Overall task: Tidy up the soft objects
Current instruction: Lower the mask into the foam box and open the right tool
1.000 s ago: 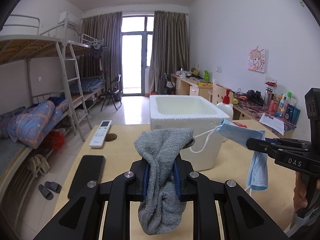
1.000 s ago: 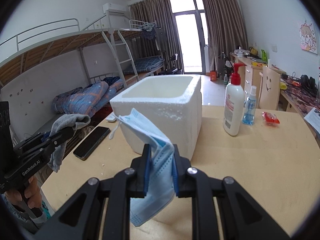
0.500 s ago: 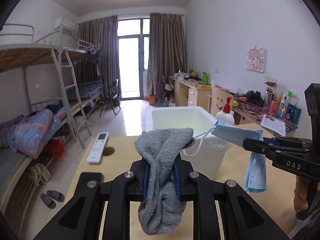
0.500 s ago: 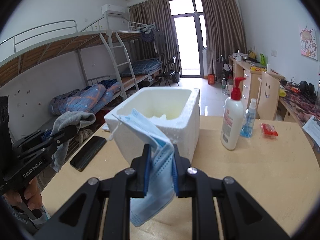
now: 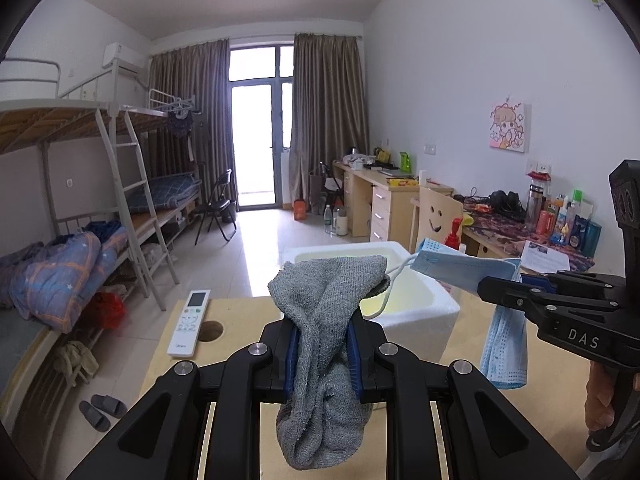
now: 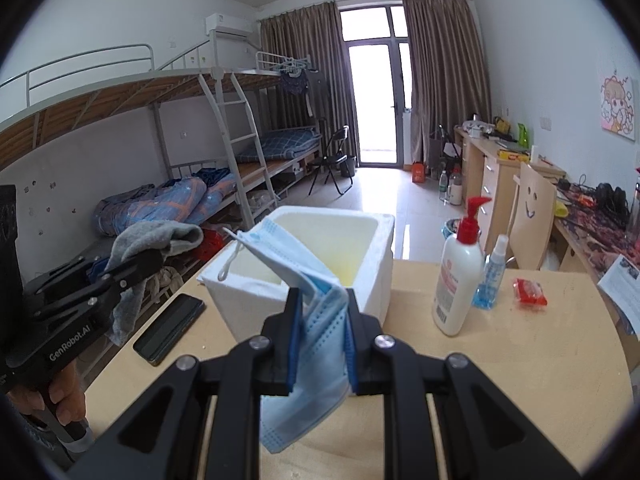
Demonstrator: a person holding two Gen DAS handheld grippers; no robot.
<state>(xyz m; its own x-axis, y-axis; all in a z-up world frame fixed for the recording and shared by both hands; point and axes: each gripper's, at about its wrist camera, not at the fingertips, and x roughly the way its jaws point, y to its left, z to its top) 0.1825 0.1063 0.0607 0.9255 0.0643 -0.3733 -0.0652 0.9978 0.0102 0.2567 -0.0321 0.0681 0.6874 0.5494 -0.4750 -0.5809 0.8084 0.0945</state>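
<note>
My left gripper [image 5: 322, 350] is shut on a grey knitted cloth [image 5: 324, 364] that droops over and below its blue pads. My right gripper [image 6: 320, 338] is shut on a light blue face mask [image 6: 308, 344], its ear loop dangling toward the box. A white foam box [image 6: 340, 240] with an open top stands on the wooden table, just ahead of both grippers; its inside is in view. In the left wrist view the right gripper [image 5: 496, 286] holds the mask [image 5: 504, 344] beside the box [image 5: 420, 312]. The right wrist view has the left gripper [image 6: 150, 258] with the cloth [image 6: 152, 240] at the left.
A black phone [image 6: 170, 328] lies left of the box, a white remote [image 5: 190, 322] near a round hole in the table. A pump bottle [image 6: 458, 280], a small spray bottle [image 6: 492, 276] and a red packet [image 6: 530, 292] stand right of the box. Bunk beds line the left.
Both grippers have risen with their loads, so the box sits lower in each view and its inside shows more. Grips are unchanged.
</note>
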